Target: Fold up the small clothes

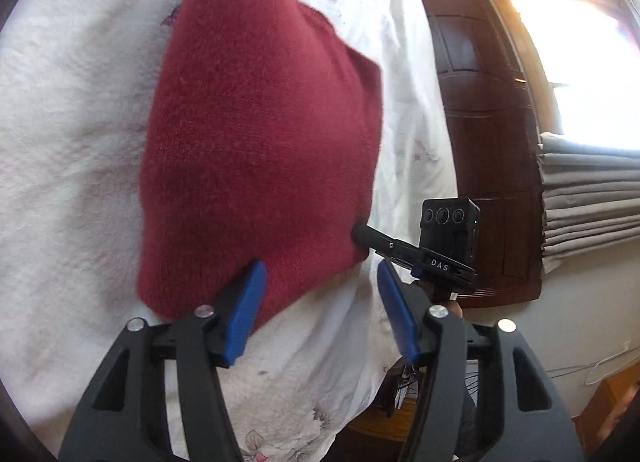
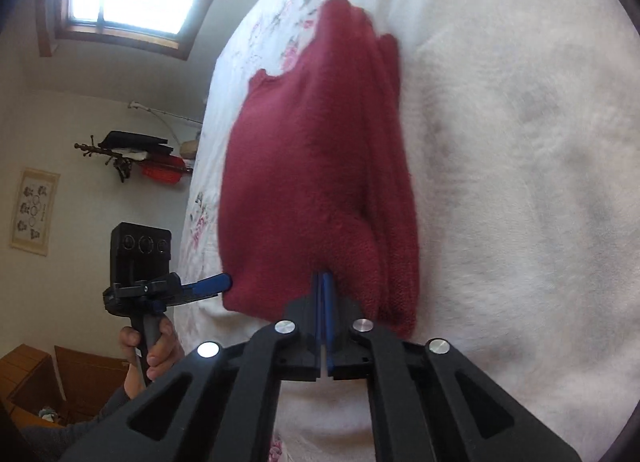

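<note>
Maroon knit sweater (image 1: 260,134) folded thick on white bedspread (image 1: 72,166), right gripper (image 2: 323,282) jaws pinching its edge, left gripper (image 1: 320,294) jaws wide.

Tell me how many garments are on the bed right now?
1. A single red knit garment lies folded on the white blanket; the right gripper is shut on its near edge, the left gripper open beside it. Its stacked layers could hide another piece.

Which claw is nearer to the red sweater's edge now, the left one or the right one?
Right. The right claw is shut on the red sweater at its near edge; the left claw is open, one finger beside that hem.
</note>
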